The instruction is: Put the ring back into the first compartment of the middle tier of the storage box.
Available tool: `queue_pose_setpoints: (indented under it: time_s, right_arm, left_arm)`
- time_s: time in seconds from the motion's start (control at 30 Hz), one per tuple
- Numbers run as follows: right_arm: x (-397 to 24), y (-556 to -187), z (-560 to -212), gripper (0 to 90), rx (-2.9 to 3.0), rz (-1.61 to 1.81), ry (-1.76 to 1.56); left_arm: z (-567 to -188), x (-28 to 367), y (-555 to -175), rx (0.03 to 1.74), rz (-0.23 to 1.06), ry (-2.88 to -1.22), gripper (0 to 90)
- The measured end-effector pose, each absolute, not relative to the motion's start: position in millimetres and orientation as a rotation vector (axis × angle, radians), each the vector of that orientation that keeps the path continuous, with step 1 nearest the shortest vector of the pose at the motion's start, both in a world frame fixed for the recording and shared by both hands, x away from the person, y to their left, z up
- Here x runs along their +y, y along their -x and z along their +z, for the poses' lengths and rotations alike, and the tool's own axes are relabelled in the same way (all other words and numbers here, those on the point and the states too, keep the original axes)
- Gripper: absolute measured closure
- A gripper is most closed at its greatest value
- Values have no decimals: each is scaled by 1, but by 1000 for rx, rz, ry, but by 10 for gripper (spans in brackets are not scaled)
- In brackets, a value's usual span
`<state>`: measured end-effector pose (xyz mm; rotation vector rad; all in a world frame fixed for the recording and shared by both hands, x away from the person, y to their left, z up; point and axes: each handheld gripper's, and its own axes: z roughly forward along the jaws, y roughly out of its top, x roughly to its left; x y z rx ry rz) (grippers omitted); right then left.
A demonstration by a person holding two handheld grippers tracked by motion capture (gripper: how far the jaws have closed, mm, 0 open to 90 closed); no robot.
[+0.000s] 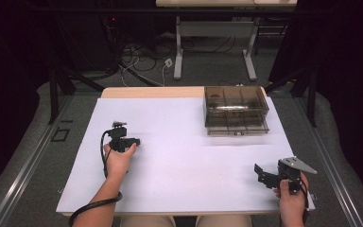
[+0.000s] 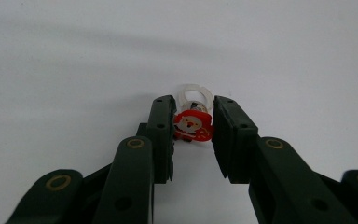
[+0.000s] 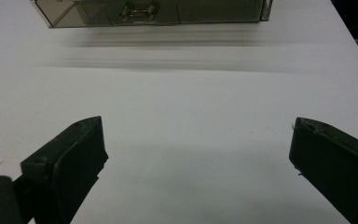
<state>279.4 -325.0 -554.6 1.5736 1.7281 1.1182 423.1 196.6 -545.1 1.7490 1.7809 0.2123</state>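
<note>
The left gripper [image 2: 193, 135] was pinching a small red Santa charm on a clear plastic ring [image 2: 194, 122], low on the white desk [image 1: 179, 165]; whether it was lifted was hard to tell. This looked like the pick-up step. Next it probably needed carrying to the smoky transparent drawer box [image 1: 236, 111]. The right gripper [image 3: 198, 163] hovered spread wide. One charm, one box.

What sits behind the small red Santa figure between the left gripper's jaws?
Behind the red Santa figure a translucent white plastic ring rises above it, lying on the white table. The joint between them is hidden by the Santa.
</note>
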Motion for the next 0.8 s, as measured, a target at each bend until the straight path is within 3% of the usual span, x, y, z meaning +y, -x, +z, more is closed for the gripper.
queue_pose_setpoints:
  time_s: [0.8]
  right_arm:
    - [-325,-280,-555,32,1731,1117,-1559]
  left_arm:
    - [-538,198,-424,1776,216,-1727,708]
